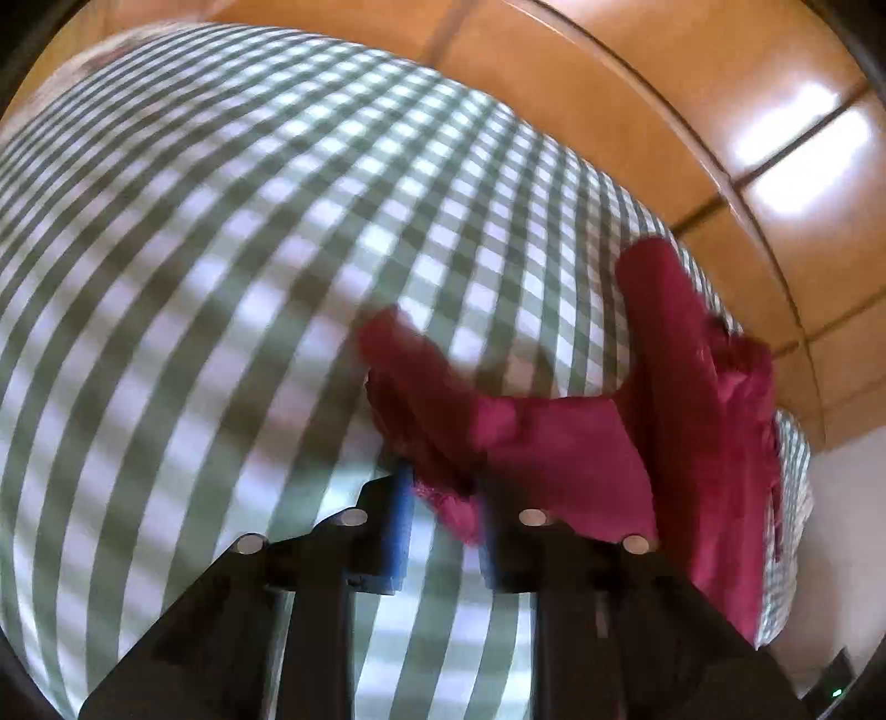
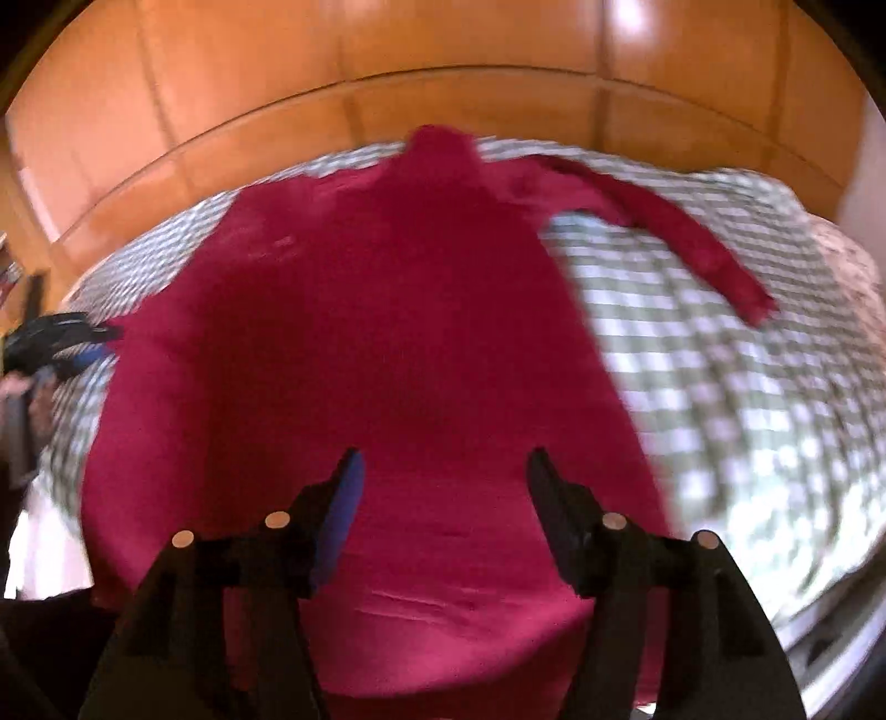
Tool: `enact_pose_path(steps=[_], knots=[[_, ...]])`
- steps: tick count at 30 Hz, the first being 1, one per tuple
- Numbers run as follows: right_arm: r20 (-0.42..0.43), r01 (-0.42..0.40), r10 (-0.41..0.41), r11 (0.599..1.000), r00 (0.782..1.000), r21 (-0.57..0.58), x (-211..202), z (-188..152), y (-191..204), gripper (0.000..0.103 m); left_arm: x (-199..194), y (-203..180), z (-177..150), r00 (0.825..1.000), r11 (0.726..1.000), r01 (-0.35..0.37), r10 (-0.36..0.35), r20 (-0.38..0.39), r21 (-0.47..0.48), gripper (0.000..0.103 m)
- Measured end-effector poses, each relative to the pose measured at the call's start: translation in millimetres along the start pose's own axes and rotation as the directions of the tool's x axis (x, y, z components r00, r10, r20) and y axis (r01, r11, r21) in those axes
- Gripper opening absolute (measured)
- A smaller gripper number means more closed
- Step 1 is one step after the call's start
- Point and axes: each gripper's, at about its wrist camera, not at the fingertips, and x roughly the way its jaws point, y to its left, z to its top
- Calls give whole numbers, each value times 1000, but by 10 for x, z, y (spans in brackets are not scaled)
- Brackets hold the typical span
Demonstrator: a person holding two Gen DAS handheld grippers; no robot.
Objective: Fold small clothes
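A red top [image 2: 360, 343] is spread flat on the checked bed [image 2: 720, 360], neck toward the wooden headboard [image 2: 443, 50], probably laid out for folding. One sleeve [image 2: 681, 232] is stretched out to the side. The right gripper [image 2: 443, 471] is held open over the hem, nothing gripped. The left gripper [image 1: 443, 493] is nearly closed on a sleeve edge, approx.; blur prevents certainty.

Your garment is a deep crimson long-sleeved top [image 2: 354, 343], spread flat and face-up on the bed. In the right wrist view its high neck points to 12 o'clock and its hem lies nearest you at 6 o'clock. One sleeve [image 2: 686, 232] stretches out toward 2 o'clock. In the left wrist view a sleeve end [image 1: 421, 376] looks lifted and blurred.
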Motion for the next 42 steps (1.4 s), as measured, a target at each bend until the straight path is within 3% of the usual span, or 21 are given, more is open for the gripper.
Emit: enact_pose_path(steps=[3, 6, 8, 9, 13, 16, 18, 20, 21, 24, 27, 30, 33, 36, 37, 39, 41, 42], knots=[[-26, -70, 68, 995, 997, -69, 134, 7, 323, 60, -282, -33, 240, 994, 999, -34, 29, 104, 40, 14], [-64, -142, 134, 980, 989, -141, 272, 5, 623, 57, -729, 79, 649, 962, 996, -89, 80, 259, 23, 14], [-91, -177, 162, 968, 983, -179, 372, -12, 796, 56, -1065, 168, 876, 927, 992, -125, 116, 357, 2, 14], [-102, -189, 172, 962, 980, -198, 428, -24, 875, 55, -1304, 215, 1005, 894, 988, -157, 144, 425, -5, 14], [-109, -175, 153, 957, 982, -230, 657, -66, 1029, 59, -1758, 405, 1283, 801, 966, -246, 247, 546, -76, 14], [-109, -173, 152, 960, 982, -221, 701, -34, 1056, 62, -1705, 682, 1349, 780, 932, -322, 361, 512, -166, 16], [-107, -173, 153, 961, 982, -217, 703, -42, 1029, 62, -1588, 981, 1288, 789, 903, -348, 427, 441, -251, 22], [-102, -172, 153, 962, 983, -214, 683, -56, 1028, 62, -1423, 1231, 1254, 815, 879, -378, 465, 347, -290, 76], [-101, -170, 151, 962, 983, -213, 679, -55, 1027, 62, -1358, 1372, 1175, 822, 869, -382, 475, 313, -315, 78], [-97, -166, 148, 964, 984, -206, 668, -41, 1030, 62, -1293, 1643, 968, 785, 802, -470, 571, 241, -368, 78], [-92, -162, 146, 966, 985, -204, 659, -50, 1036, 62, -1264, 1918, 746, 766, 743, -510, 621, 165, -433, 78], [-86, -158, 143, 967, 986, -200, 655, -59, 1034, 63, -1291, 2097, 567, 790, 731, -476, 600, 126, -489, 74], [-86, -163, 149, 968, 985, -192, 640, -55, 1017, 63, -1298, 2017, 304, 849, 793, -391, 506, 149, -468, 73], [-86, -177, 165, 971, 983, -162, 587, -9, 935, 63, -1246, 1688, -2, 937, 910, -211, 292, 191, -358, 73], [-77, -173, 163, 974, 984, -143, 552, 11, 869, 63, -1205, 1504, -123, 958, 944, -157, 216, 186, -288, 73], [-47, -119, 115, 987, 992, -108, 458, 54, 642, 63, -1116, 1130, -372, 985, 988, -50, 73, 156, -147, 73], [-17, -50, 49, 998, 999, -40, 325, 80, 284, 63, -1016, 779, -625, 995, 998, 59, -56, 85, -30, 61], [-4, -8, 8, 1000, 1000, 14, 241, 75, 39, 63, -954, 559, -806, 990, 990, 139, -140, 32, 33, 60]])
